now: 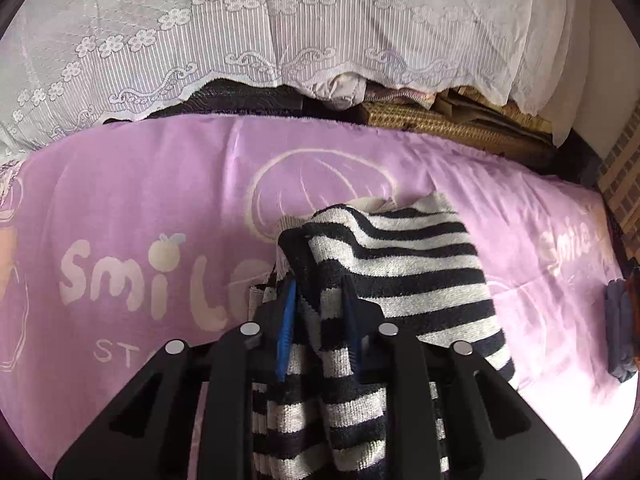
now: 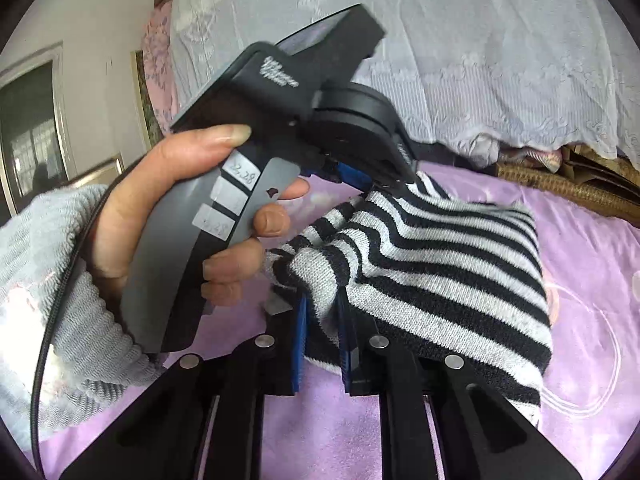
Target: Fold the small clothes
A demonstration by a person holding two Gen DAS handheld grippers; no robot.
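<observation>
On the left of the right wrist view, a hand (image 2: 160, 216) in a grey knit sleeve (image 2: 52, 300) held the handle of the left gripper (image 2: 362, 182). A thin black cable (image 2: 52, 312) ran down past the sleeve. That gripper reached to the far edge of the striped garment (image 2: 432, 264), but its tips were partly hidden there, so the bite was hard to see from this side.

The left wrist view showed it better. The left gripper (image 1: 320, 300) was nearly closed, and its blue pads (image 1: 286, 320) pinched a bunched fold of the black and white striped garment (image 1: 400, 272). The cloth ran up between the two fingers and hung down near the camera.

In the middle of the right wrist view, the right gripper (image 2: 322, 320) was also nearly closed. Its blue pads (image 2: 302, 340) squeezed the near left corner of the garment, where the cloth rose in a little peak.

The garment lay on a purple bedspread (image 1: 160, 200) with the word "smile" (image 1: 152, 276) in pale letters on the left. Most of the garment spread out to the right of both grippers.

At the far side hung a white lace curtain (image 1: 280, 32). Under its hem on the right sat woven brown things (image 1: 460, 124), too dark to name. At the far right edge lay a small bluish bundle (image 1: 620, 332).
</observation>
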